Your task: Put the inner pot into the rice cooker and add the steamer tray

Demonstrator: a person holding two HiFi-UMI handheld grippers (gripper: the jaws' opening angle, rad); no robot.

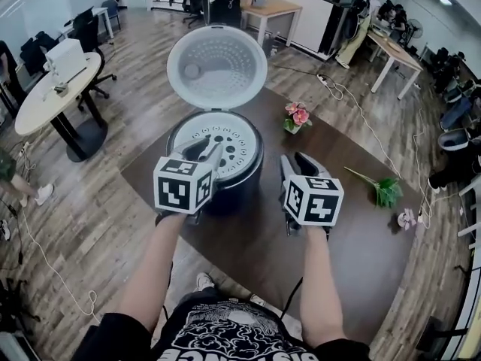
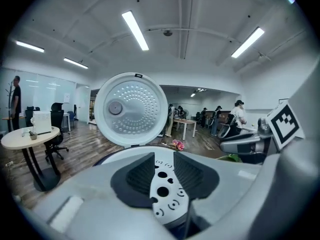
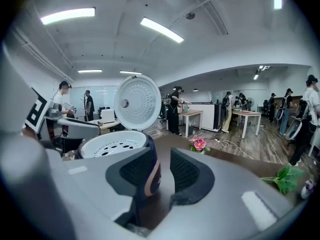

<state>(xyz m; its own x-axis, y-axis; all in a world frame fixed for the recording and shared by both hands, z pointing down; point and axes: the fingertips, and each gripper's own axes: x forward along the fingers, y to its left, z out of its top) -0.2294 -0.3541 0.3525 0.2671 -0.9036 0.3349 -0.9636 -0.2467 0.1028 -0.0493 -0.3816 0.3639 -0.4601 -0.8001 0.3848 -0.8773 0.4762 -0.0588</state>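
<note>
**Steamer tray (image 1: 229,138) sitting in rice cooker (image 1: 244,185)**

On the brown table (image 1: 353,224) the cooker is standing, lid (image 1: 216,66) raised. The perforated tray is looking light and stiff, best pinched at its rim. Left gripper (image 1: 211,153) and right gripper (image 1: 295,162) are hovering close, jaws parted, empty.

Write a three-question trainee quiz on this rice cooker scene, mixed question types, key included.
1. True or false: the lid of the rice cooker is shut.
2. Where is the steamer tray? A) on the floor B) seated in the rice cooker C) hanging from the lid
3. What lies on the table beyond the right gripper, beside the cooker?
Key: 1 false, it stands open. 2 B. 3 pink flowers.
</note>
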